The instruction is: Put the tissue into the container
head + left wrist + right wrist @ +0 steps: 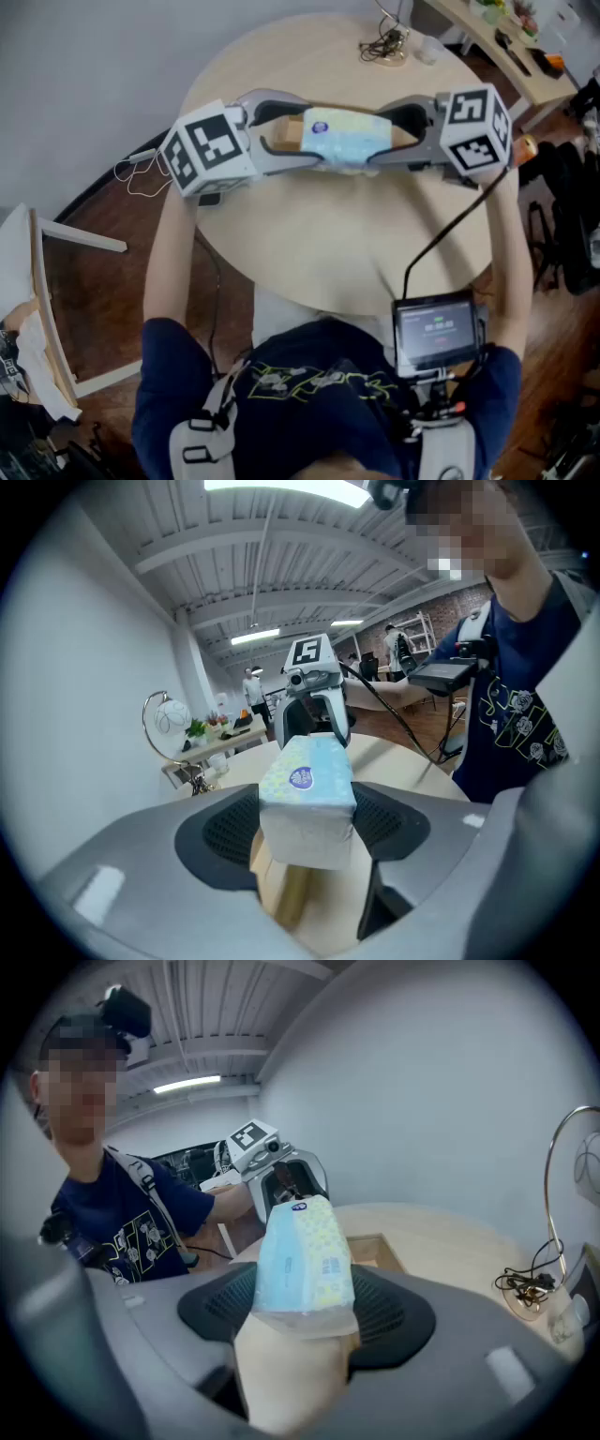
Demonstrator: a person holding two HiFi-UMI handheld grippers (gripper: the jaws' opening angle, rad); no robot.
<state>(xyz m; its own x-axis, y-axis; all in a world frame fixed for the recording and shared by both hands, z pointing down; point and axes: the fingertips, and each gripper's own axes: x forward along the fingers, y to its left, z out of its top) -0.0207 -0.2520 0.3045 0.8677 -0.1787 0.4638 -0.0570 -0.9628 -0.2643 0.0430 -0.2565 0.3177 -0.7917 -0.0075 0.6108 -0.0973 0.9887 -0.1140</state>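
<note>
Both tissue pack (345,134) ends clamped: left gripper (314,133), right gripper (382,137); container (285,134) beneath.

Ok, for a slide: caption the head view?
Left gripper and right gripper clamp the tissue pack by its ends over the container on a round table.

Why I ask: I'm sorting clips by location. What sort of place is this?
Probably an open-plan workshop or lab: exposed ceiling beams, strip lights, a brick wall, and other people standing beyond the round wooden table.
</note>
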